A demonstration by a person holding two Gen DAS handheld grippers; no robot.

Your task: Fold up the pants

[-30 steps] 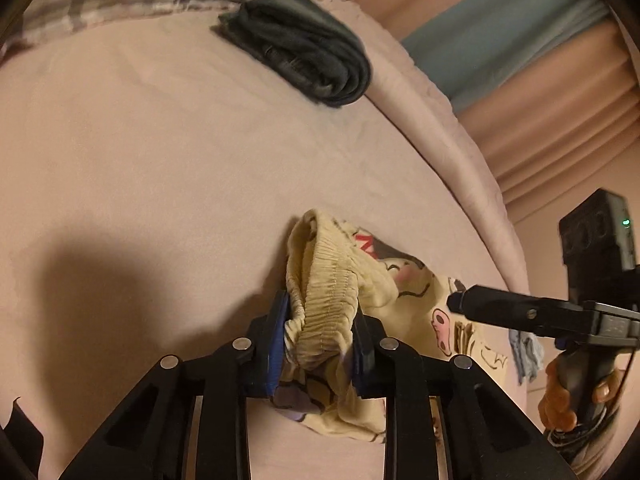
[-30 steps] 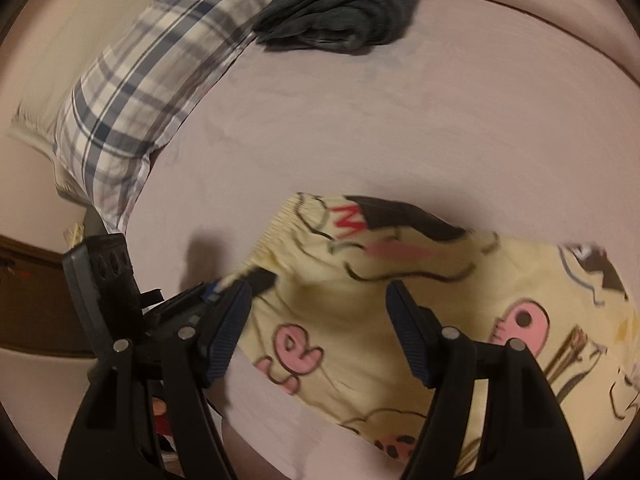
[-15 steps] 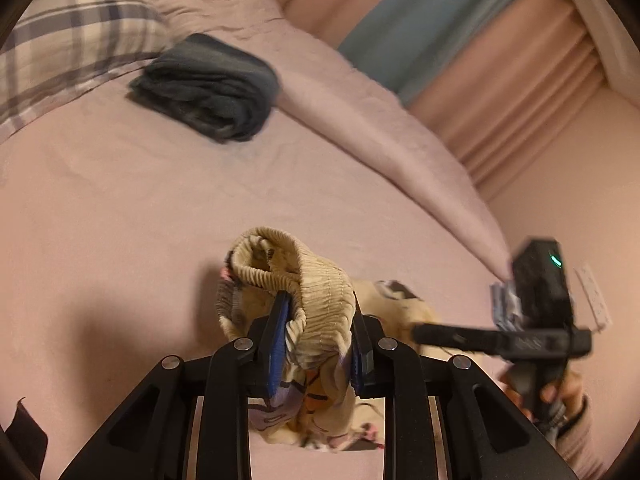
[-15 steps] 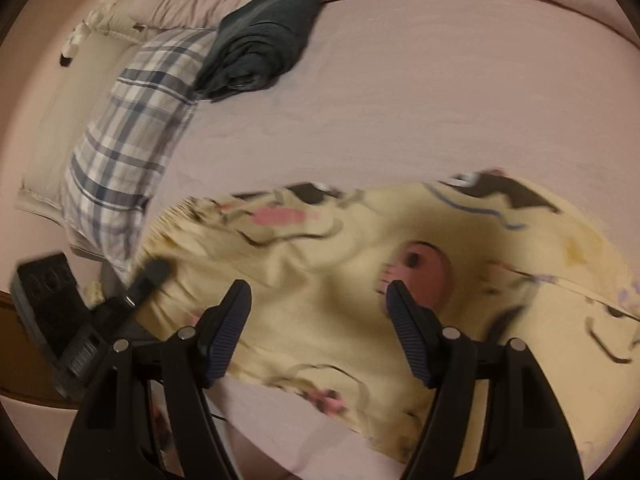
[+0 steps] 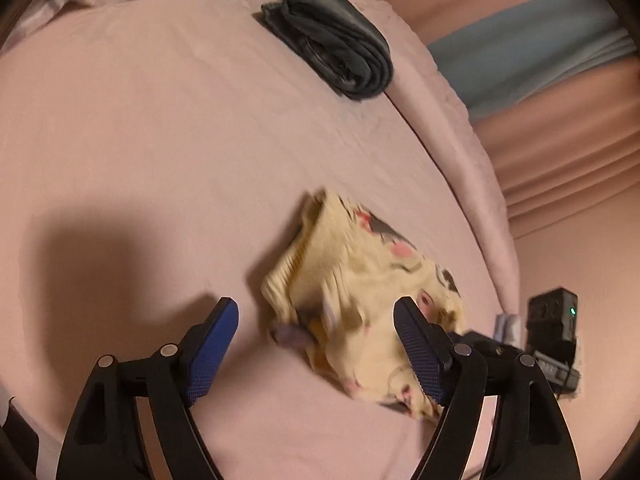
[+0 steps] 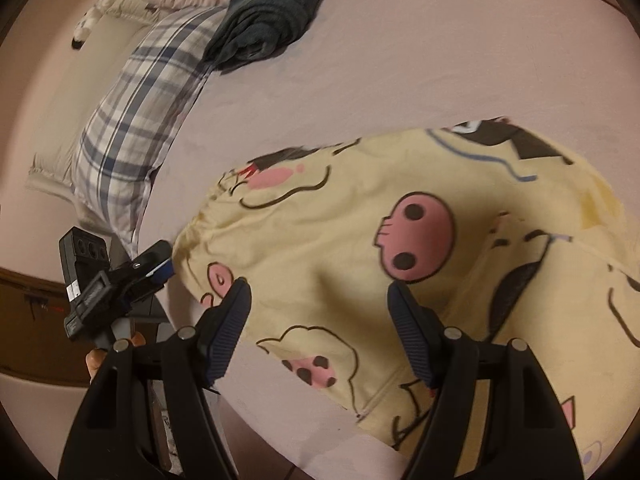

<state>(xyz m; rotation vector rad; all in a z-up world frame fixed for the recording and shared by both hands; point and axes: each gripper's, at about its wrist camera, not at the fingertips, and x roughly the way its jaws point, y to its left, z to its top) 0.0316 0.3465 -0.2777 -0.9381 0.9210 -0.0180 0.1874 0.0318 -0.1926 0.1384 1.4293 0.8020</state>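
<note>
Pale yellow pants (image 6: 400, 220) printed with cartoon figures lie on the pink bed sheet (image 6: 420, 60), their elastic waistband (image 6: 200, 216) towards the pillow. In the left wrist view the pants (image 5: 360, 272) lie bunched and blurred just beyond my left gripper (image 5: 316, 312). Its jaws are opening wide, and the blue pads (image 5: 212, 344) touch no cloth. My right gripper (image 6: 319, 290) hovers open over the pants near the bed's front edge, gripping nothing. The left gripper (image 6: 156, 268) shows beside the waistband in the right wrist view.
A folded dark grey garment (image 5: 332, 40) lies at the far side of the bed, next to a plaid pillow (image 6: 136, 112). Pink and blue curtains (image 5: 560, 120) hang beyond the bed's right edge. A dark wooden bed frame (image 6: 24, 312) runs along the left.
My left gripper has let go of the waistband and its jaws have spread wide; the pants have dropped onto the sheet. The right gripper has shifted over the pants, still open.
</note>
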